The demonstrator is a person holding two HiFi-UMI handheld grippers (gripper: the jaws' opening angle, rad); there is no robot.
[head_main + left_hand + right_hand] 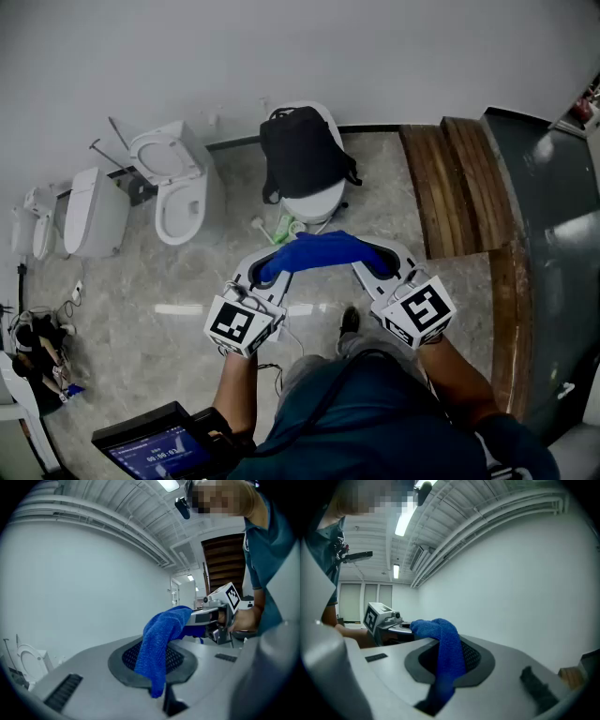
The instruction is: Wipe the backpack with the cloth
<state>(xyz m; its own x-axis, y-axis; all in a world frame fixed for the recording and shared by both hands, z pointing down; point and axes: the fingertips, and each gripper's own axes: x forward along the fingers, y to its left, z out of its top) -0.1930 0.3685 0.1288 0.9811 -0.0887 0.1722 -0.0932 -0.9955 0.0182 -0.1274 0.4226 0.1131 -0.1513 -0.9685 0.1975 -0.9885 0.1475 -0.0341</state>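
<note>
**Head view.** The blue terry cloth (323,251) is stretched between both tools. The left gripper (263,273) is clamped on its 9 o'clock end and the right gripper (383,262) on its 3 o'clock end, so its long axis runs 9 to 3. The black fabric backpack (302,150) rests on a white toilet (317,204) at 12 o'clock from the cloth, well apart from it. Both grippers lie about equally near. The coming move is judged to be a carry toward 12 o'clock, with the cloth broadside to the pack.
</note>
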